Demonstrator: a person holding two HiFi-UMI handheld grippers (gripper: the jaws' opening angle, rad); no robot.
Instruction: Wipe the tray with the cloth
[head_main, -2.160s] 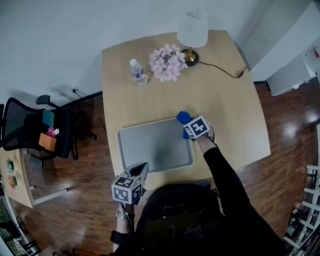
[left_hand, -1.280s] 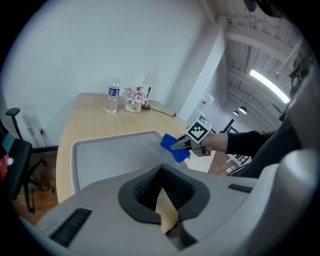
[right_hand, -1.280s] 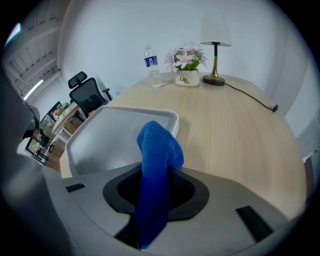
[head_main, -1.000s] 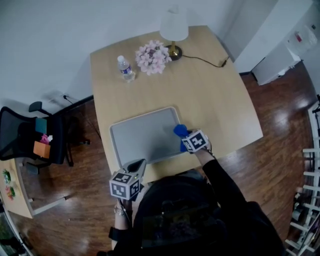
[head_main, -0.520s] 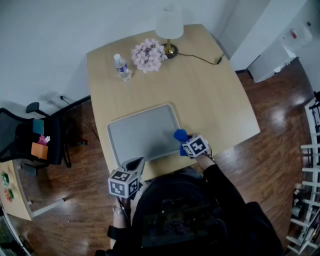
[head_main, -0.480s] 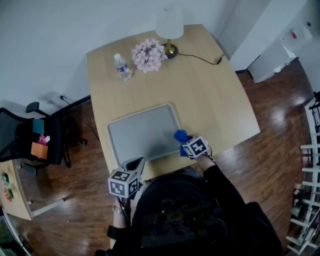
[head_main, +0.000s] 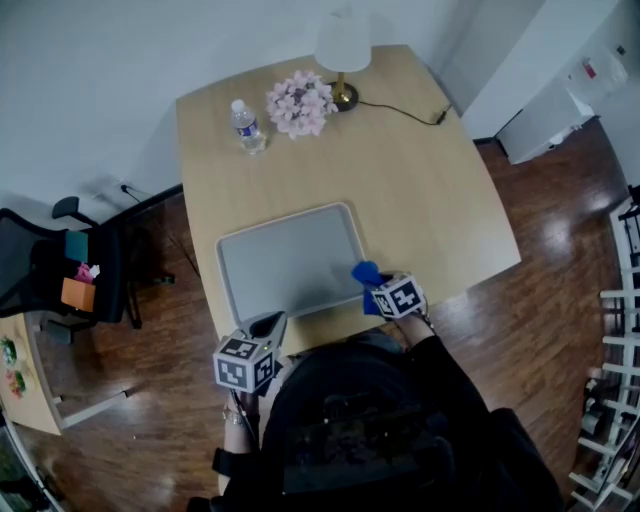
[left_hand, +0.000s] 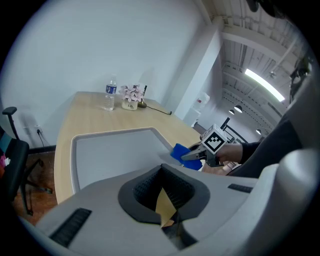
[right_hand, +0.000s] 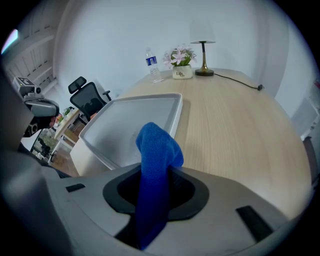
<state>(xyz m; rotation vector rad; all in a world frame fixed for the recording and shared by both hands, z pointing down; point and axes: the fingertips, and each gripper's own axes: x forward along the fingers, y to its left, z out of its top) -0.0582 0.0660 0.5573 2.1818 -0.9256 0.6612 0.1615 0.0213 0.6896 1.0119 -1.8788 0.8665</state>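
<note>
Slid down the right rim of the tray (head_main: 285, 262) since the earlier frame, from about two o'clock to the corner at four o'clock: right gripper (head_main: 372, 284), clamped on the blue cloth (head_main: 364, 271), one fold poking out past the tips and the rest bunched between the pads. Sits with that fold right at the rim, barely over the bed. Leaves the bare bed at nine to ten o'clock from the jaws, long axis running roughly nine to three, so probably calls for a sweep back toward nine. Puts the right hand far nearer than the left gripper (head_main: 270, 325), parked at the tray's seven o'clock by the near edge of the table (head_main: 440, 200), closed up and holding nothing. Offers little room at six o'clock, where the table ends close behind the right gripper; plenty of bare wood at three. Keeps bottle (head_main: 245, 125), flowers (head_main: 300, 102) and lamp (head_main: 343, 45) well apart at twelve.
</note>
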